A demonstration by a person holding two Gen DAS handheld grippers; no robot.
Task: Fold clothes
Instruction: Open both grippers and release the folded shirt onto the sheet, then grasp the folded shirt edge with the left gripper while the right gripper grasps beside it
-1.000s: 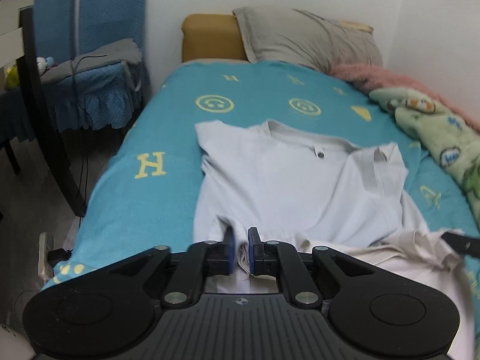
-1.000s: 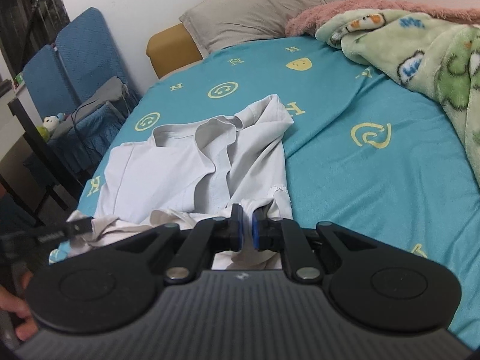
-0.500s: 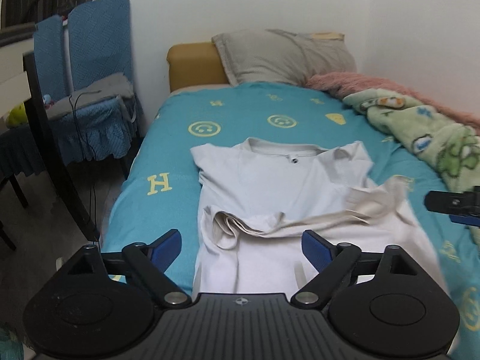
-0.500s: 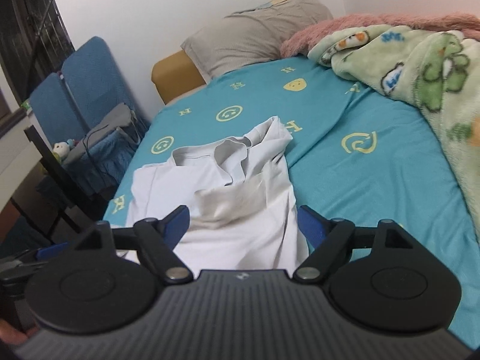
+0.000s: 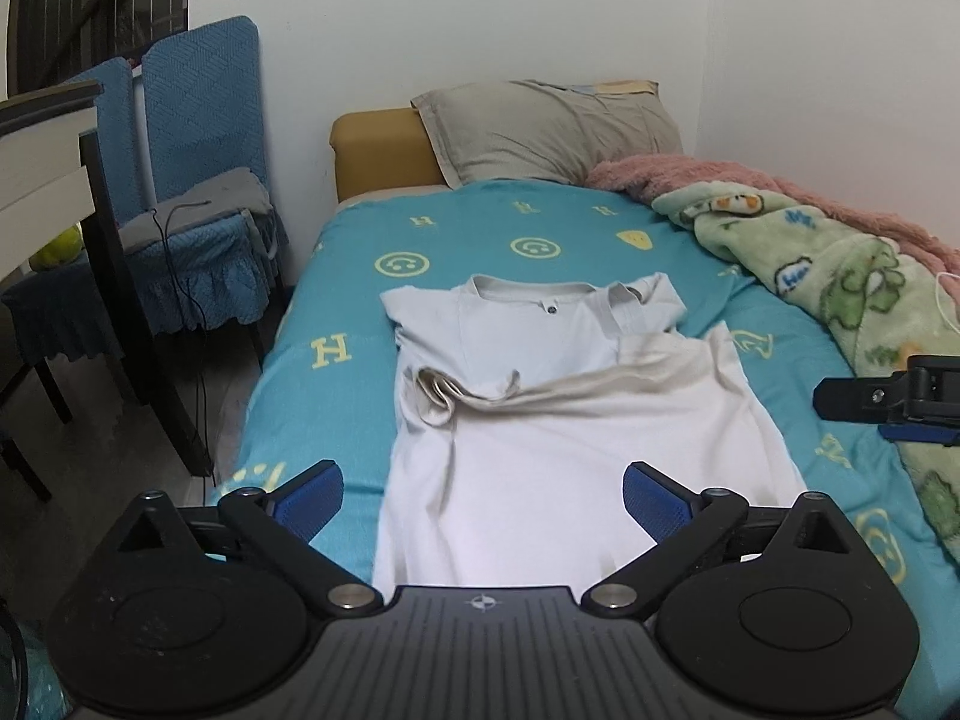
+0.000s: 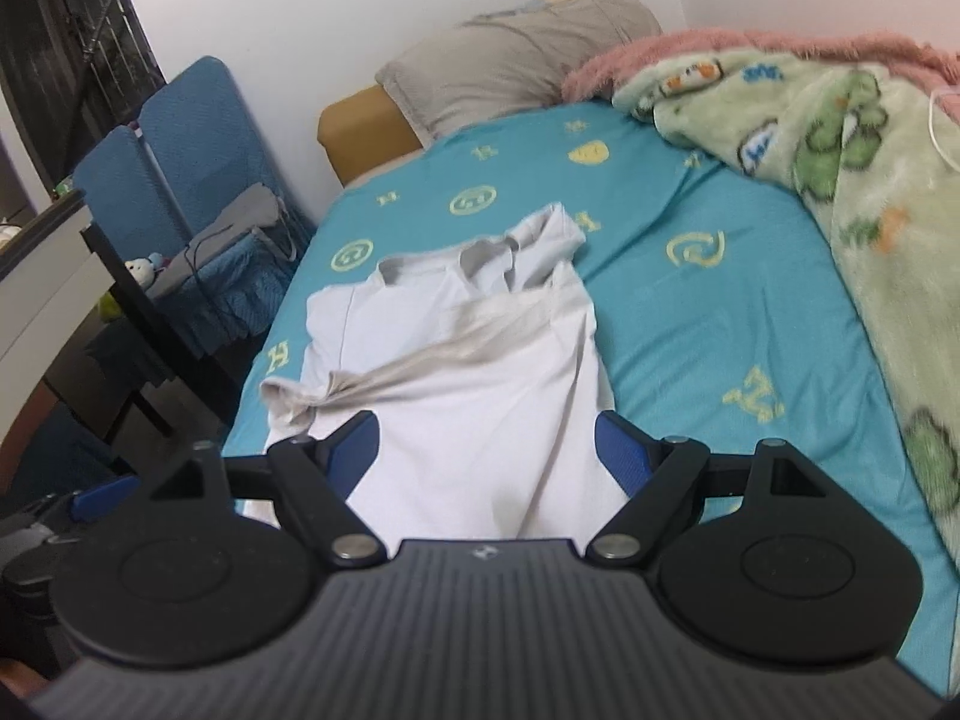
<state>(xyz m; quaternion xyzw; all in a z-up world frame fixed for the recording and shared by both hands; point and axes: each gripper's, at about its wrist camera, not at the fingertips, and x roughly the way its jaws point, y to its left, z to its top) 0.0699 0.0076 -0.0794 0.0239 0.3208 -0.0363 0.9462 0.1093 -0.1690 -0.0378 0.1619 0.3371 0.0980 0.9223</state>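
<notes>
Looking down the left wrist view first: the left gripper (image 5: 483, 495) has its blue pads flung wide and the jaws are opening a touch more, with nothing pinched between them. Beyond it, the white T-shirt (image 5: 558, 420) lies lengthwise down the middle of the teal bedsheet (image 5: 336, 300), collar toward the grey pillow (image 5: 552, 126). The bottom hem looks to have been brought up over the chest, but it's sitting messy, with a crumpled ridge of fabric running across and a bunched knot at the shirt's left edge. Off at the right edge of this view, the right gripper (image 5: 894, 405) pokes in above the green cartoon blanket (image 5: 840, 276).

Over to the right wrist view: the right gripper (image 6: 486, 450) is spread apart too, clear of the cloth, nothing gripped. From this side the T-shirt (image 6: 480, 396) shows the same diagonal wrinkle, and the far sleeve is rumpled up by the collar. Blue chairs (image 6: 180, 138) stand well off beside the bed.

My read: a lengthwise fold has just been laid and released, so the fold is partway done. The next move calls for smoothing or re-gripping that bunched edge, or taking both sides of the shirt for another fold, pinching low on single layers so the stack doesn't drag askew.
</notes>
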